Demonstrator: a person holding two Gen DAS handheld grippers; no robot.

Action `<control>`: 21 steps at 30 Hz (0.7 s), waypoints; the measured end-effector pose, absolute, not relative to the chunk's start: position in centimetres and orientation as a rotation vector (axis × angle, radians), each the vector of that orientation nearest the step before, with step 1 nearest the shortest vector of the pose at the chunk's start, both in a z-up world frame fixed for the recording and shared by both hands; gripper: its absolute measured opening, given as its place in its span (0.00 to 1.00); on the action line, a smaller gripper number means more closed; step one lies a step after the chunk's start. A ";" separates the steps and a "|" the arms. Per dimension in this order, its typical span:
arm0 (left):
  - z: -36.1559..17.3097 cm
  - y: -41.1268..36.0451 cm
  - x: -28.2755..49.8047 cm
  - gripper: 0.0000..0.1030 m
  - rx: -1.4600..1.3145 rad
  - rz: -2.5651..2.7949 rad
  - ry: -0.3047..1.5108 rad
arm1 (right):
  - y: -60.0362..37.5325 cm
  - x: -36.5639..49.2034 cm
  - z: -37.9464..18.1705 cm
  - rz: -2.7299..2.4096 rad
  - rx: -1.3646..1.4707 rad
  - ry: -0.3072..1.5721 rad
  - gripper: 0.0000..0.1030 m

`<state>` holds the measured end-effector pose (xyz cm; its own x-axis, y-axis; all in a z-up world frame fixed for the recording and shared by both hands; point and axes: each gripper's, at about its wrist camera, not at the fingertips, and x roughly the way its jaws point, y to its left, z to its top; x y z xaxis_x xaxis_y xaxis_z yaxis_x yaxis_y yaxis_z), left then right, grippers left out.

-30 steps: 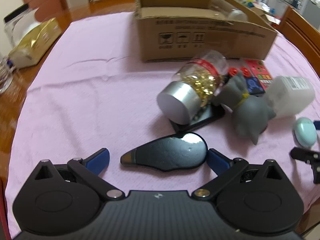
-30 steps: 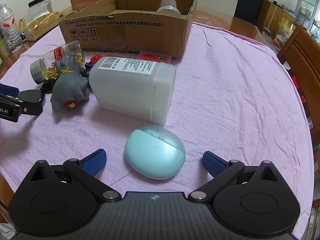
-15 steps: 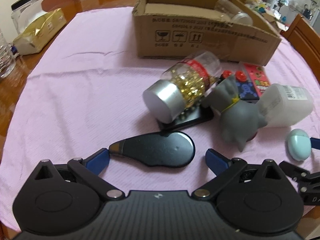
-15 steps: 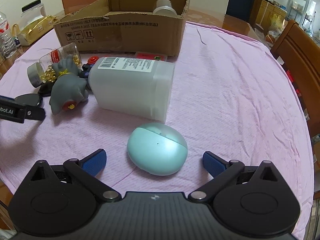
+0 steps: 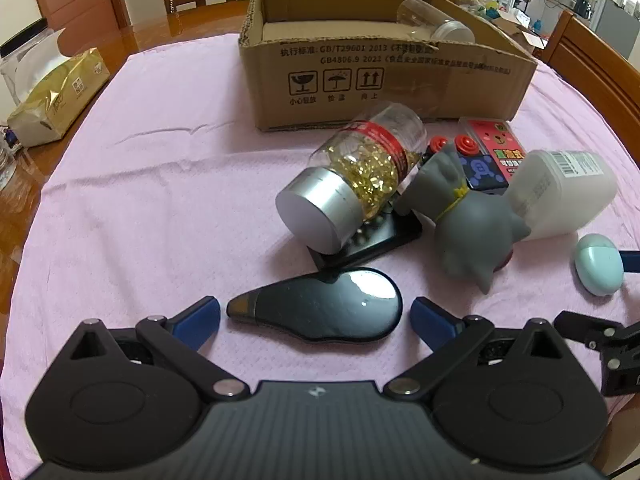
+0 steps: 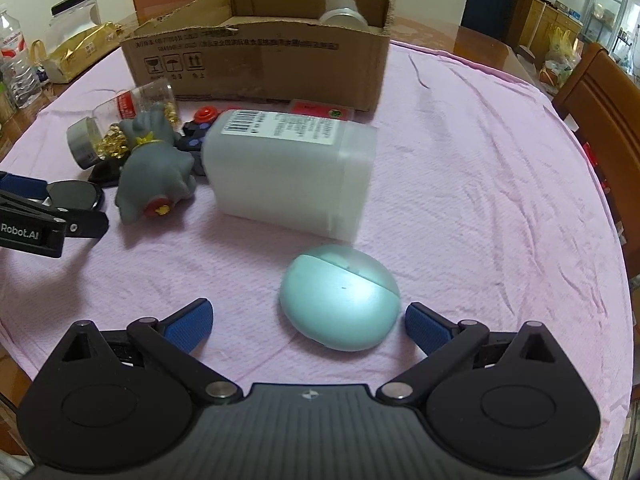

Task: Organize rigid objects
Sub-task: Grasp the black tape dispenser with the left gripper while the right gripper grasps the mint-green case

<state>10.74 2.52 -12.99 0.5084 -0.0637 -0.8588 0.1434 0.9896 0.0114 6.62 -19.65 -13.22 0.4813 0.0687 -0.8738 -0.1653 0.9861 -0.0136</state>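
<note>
Pink cloth on the dining table, and over that last second both grippers had crept in wide-open, the left gripper straddling the black teardrop case, the right gripper around the mint case, so grabs for the cardboard box looked close.

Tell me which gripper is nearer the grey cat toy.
Left. The left gripper is open around the black teardrop case, just in front of the cat toy. The right gripper is open around the teal case, farther off.
</note>
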 end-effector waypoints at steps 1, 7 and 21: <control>-13.0 2.5 10.8 0.97 0.085 -0.125 1.030 | -19.4 6.6 -13.2 0.144 -0.102 1.058 1.00; -13.0 2.4 11.0 0.96 0.085 -0.121 1.043 | -18.7 7.2 -13.3 0.130 -0.092 1.047 1.00; -12.7 2.7 11.2 0.87 0.098 -0.141 1.042 | -19.2 7.7 -12.5 0.076 -0.071 1.047 0.76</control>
<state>11.23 2.66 -12.69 0.4970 -0.0699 -0.8650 0.1627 0.9866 0.0137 7.68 -19.21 -12.46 0.4983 0.0290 -0.8665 -0.0965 0.9951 -0.0222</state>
